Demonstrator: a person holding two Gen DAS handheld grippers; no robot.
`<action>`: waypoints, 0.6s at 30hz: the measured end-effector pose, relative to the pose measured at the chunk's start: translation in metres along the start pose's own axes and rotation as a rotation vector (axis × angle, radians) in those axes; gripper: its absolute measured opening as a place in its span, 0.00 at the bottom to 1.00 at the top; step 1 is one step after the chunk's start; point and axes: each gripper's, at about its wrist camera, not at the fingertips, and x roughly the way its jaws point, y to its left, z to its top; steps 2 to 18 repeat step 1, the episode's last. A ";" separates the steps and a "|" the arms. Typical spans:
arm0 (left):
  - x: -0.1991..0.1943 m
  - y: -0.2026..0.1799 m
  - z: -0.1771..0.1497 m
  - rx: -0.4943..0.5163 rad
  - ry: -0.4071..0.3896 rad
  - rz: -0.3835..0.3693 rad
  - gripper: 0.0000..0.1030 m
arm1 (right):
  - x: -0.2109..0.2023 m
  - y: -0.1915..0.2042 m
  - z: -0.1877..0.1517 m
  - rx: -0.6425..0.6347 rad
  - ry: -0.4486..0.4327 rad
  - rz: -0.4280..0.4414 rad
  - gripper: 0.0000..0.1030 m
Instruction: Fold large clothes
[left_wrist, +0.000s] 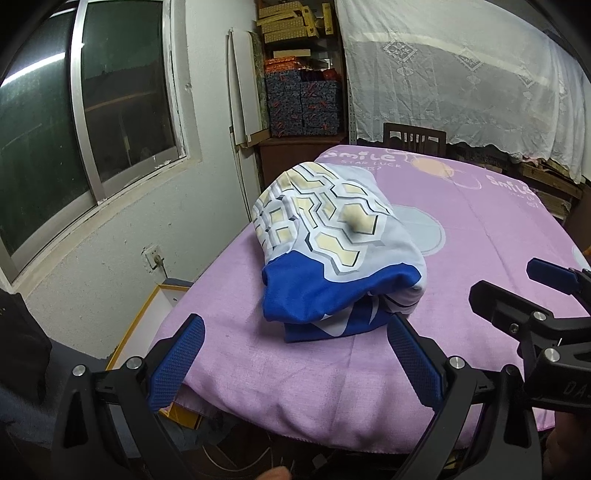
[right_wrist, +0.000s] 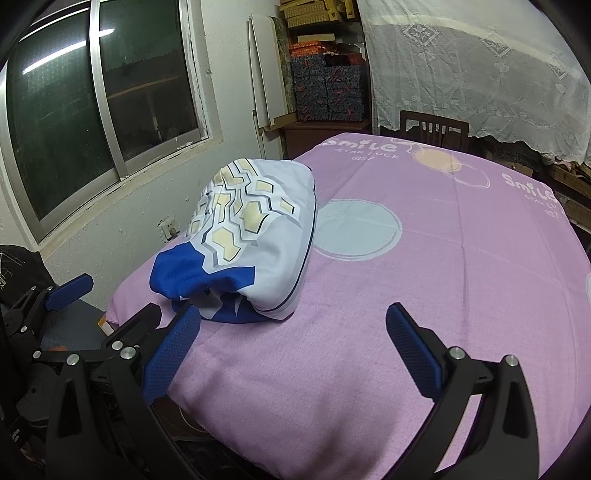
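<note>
A folded garment (left_wrist: 332, 236), pale grey with a yellow hexagon print and a blue lower part, lies in a bundle on the pink cloth-covered table (left_wrist: 295, 369). It also shows in the right wrist view (right_wrist: 251, 236), near the table's left edge. My left gripper (left_wrist: 295, 354) is open and empty, just in front of the bundle's near edge. My right gripper (right_wrist: 291, 339) is open and empty, in front and to the right of the bundle. The right gripper's fingers (left_wrist: 550, 275) show at the right of the left wrist view; the left gripper's fingers (right_wrist: 70, 288) show at the left of the right wrist view.
A white wall with a window (left_wrist: 92, 122) runs along the table's left. A yellow-rimmed box (left_wrist: 147, 317) sits on the floor by the left edge. A wooden chair (right_wrist: 432, 127) stands at the far side, with stacked boxes (left_wrist: 303, 103) and a lace curtain (left_wrist: 461, 74) behind.
</note>
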 end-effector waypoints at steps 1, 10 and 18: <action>0.000 0.001 0.000 -0.004 0.002 -0.001 0.96 | 0.000 -0.001 0.000 0.001 0.000 0.000 0.95; 0.000 0.001 0.000 -0.004 0.002 -0.001 0.96 | 0.000 -0.001 0.000 0.001 0.000 0.000 0.95; 0.000 0.001 0.000 -0.004 0.002 -0.001 0.96 | 0.000 -0.001 0.000 0.001 0.000 0.000 0.95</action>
